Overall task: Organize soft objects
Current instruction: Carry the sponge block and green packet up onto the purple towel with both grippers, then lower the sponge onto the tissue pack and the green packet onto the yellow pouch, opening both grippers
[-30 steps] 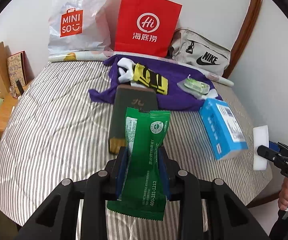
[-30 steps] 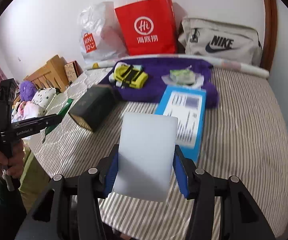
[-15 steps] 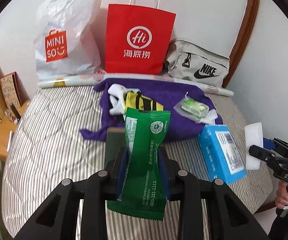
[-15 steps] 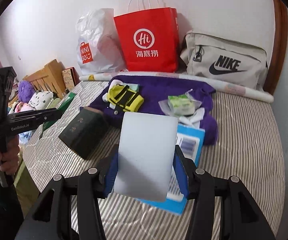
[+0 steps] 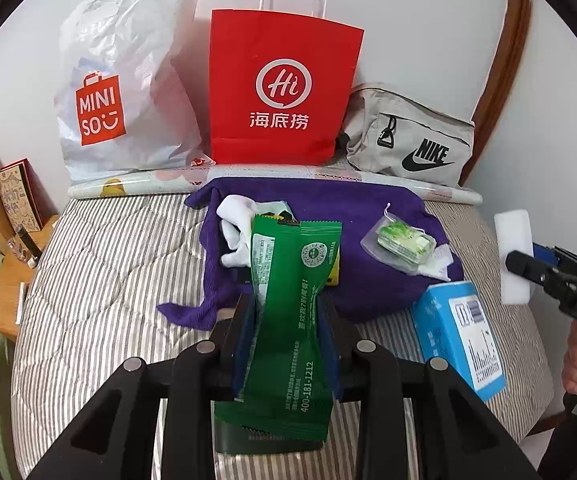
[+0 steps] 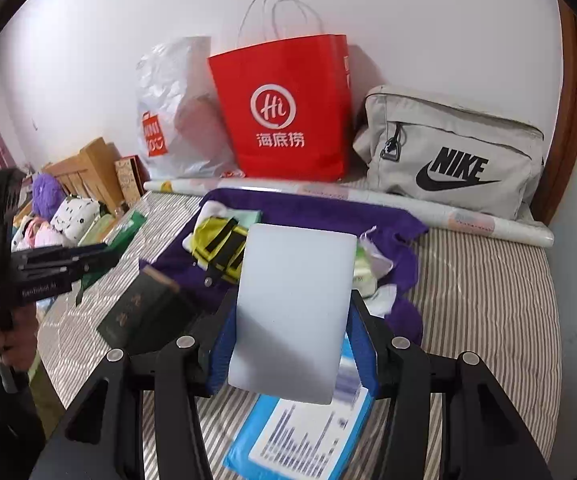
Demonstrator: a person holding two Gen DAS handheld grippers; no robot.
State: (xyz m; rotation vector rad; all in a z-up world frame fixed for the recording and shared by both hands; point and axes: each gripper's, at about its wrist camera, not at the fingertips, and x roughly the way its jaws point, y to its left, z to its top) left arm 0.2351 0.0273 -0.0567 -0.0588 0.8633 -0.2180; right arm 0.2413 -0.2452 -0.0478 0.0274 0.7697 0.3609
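Striped bedspread (image 5: 100,280) (white wall (image 5: 408,20) behind)

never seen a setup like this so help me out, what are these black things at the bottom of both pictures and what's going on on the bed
They are hand-held tongs, one in each of a person's hands, each with a camera looking along its fingers. One picture comes from each camera.

The left tongs are shut on a green packet. The right tongs are shut on a white sponge block.

On the striped bed lie a purple towel, a blue box and a dark box. On the towel are white socks, a yellow and black item and a small clear pouch.

Against the wall stand a white plastic bag, a red paper bag and a grey bag.
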